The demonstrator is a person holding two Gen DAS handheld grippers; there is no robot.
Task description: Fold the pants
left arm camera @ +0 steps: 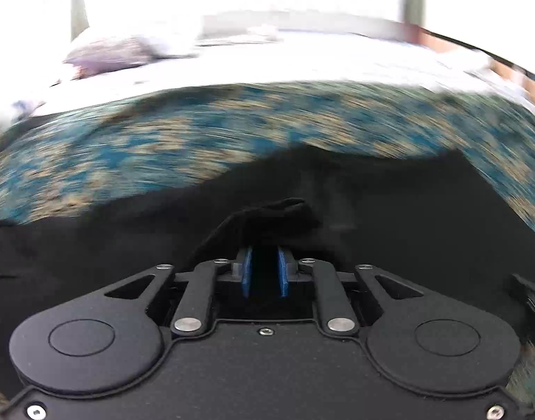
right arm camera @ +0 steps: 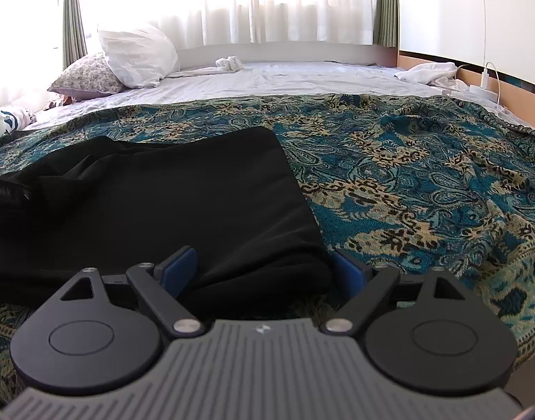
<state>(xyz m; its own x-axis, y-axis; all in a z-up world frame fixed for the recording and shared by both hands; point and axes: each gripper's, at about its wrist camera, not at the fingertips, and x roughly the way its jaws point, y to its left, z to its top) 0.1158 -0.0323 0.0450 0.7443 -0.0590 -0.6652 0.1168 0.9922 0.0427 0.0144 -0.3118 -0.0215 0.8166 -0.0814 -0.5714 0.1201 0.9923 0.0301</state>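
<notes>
- Plainly, the black pants (right arm camera: 155,203) lie on the patterned bedspread (right arm camera: 424,182) of the bed (right arm camera: 302,77), partly folded, soft and limp, probably light and prone to slumping.
- The left gripper (left arm camera: 265,269) is clamped on a bunched fold of the pants; its view is blurred.
- The right gripper (right arm camera: 264,269) stands apart, its blue pads straddling the thick folded corner nearest it.
- That layered edge looks the best hold; a single layer would likely slip.
- No brand, label or writing is readable.
</notes>
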